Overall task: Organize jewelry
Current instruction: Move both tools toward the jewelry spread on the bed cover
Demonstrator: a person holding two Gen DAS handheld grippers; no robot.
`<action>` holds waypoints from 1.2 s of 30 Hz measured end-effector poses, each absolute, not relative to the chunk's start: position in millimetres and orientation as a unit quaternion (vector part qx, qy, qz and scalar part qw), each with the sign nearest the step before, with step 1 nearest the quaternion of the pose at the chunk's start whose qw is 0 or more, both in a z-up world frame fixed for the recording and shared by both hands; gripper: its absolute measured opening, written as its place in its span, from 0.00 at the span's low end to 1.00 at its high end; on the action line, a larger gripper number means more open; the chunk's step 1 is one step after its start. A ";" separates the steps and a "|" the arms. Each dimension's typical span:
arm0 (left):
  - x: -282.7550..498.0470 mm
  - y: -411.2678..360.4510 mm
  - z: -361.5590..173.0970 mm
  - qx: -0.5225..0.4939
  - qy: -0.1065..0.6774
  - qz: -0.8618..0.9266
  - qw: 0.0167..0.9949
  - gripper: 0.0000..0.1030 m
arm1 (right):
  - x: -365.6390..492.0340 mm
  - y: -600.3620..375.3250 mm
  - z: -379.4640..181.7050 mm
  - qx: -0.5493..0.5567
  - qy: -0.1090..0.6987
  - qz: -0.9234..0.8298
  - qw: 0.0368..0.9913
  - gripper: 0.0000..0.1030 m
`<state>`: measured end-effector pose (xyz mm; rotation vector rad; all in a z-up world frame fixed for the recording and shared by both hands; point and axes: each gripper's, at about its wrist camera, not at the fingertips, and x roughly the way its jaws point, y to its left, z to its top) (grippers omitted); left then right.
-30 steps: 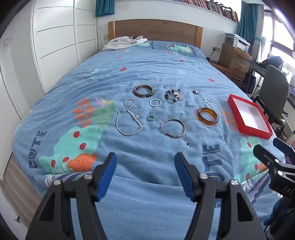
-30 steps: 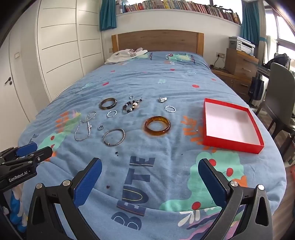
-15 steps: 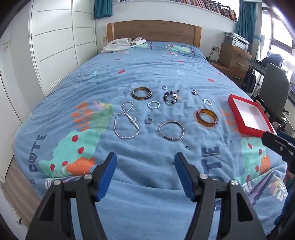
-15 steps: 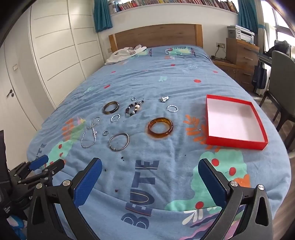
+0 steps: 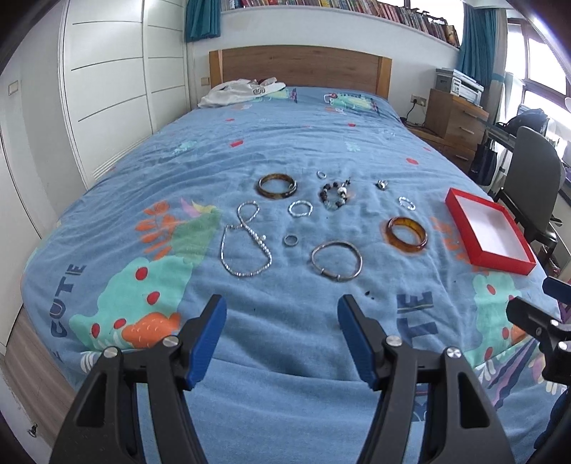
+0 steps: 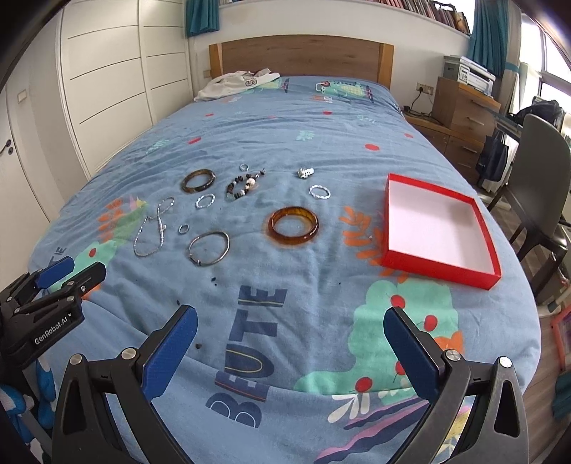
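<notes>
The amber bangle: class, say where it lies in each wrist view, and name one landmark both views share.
Left wrist view: the amber bangle lies right of centre, just left of the red box.
Right wrist view: the amber bangle lies at centre, left of the red box.
Shared landmark: the wooden headboard.

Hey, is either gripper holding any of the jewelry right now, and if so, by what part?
Nothing is held. The left gripper and right gripper are both open above the bedspread, short of the jewelry.

Home bedroom, bed [image 5: 285,142] with wooden headboard [image 5: 299,66], white wardrobe [image 5: 107,89], bookshelf [image 5: 374,9], curtains [image 5: 201,18]
</notes>
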<state>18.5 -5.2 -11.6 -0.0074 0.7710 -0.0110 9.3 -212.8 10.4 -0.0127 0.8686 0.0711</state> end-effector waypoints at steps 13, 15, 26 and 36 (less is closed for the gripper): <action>15.1 -5.8 -24.5 -0.002 0.397 -0.013 0.918 0.61 | 14.5 -213.7 -19.3 0.012 0.425 0.054 0.903 0.99; 14.8 -5.4 -24.7 -0.001 0.398 -0.011 0.918 0.61 | 14.9 -214.8 -24.0 0.017 0.427 0.057 0.902 0.99; 22.1 4.3 -38.0 -0.003 0.418 0.007 0.909 0.61 | 16.3 -209.2 -44.4 0.021 0.424 0.072 0.902 0.99; 28.3 -3.6 -41.3 0.005 0.429 0.001 0.903 0.61 | 20.9 -211.4 -50.3 0.025 0.431 0.070 0.899 0.99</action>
